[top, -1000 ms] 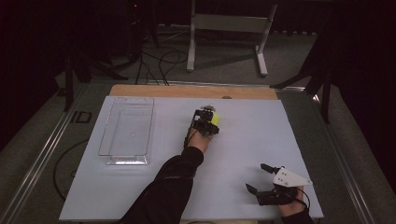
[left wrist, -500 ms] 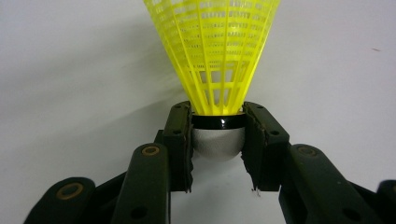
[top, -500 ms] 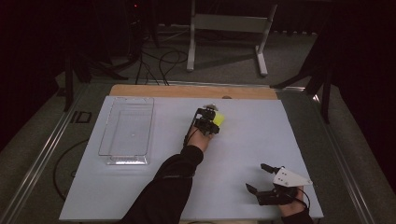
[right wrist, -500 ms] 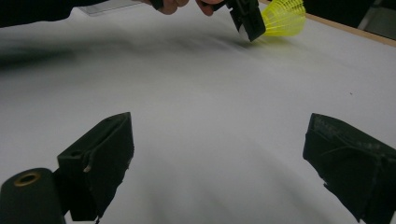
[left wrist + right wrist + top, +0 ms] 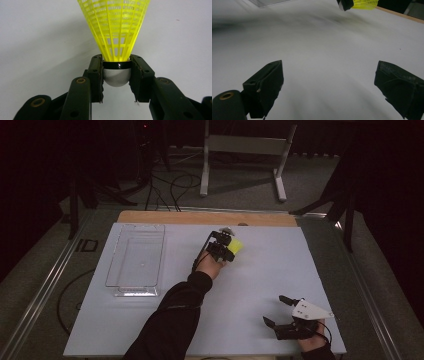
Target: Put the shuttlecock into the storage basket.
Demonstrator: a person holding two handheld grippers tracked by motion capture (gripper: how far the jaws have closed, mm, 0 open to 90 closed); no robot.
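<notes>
Near the counter's (image 5: 150, 320) far edge, left tool (image 5: 223, 249) has just clamped onto the yellow plastic mesh shuttlecock's (image 5: 115, 27) white cork base; lifted slightly since. Pickup secured. Right tool (image 5: 280, 311) gapes idle.

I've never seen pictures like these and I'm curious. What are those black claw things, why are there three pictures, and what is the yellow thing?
A person sits at a table covered by a white board and holds a black two-jaw gripper in each hand. One picture is taken from a camera high above the table. The other two come from small cameras riding on each gripper, looking along its jaws. The left gripper is shut on the rounded white base of a yellow plastic mesh shuttlecock. The right gripper rests near the table's edge, its jaws wide open and holding nothing. A clear plastic rectangular tray lies on the board's left side.
</notes>
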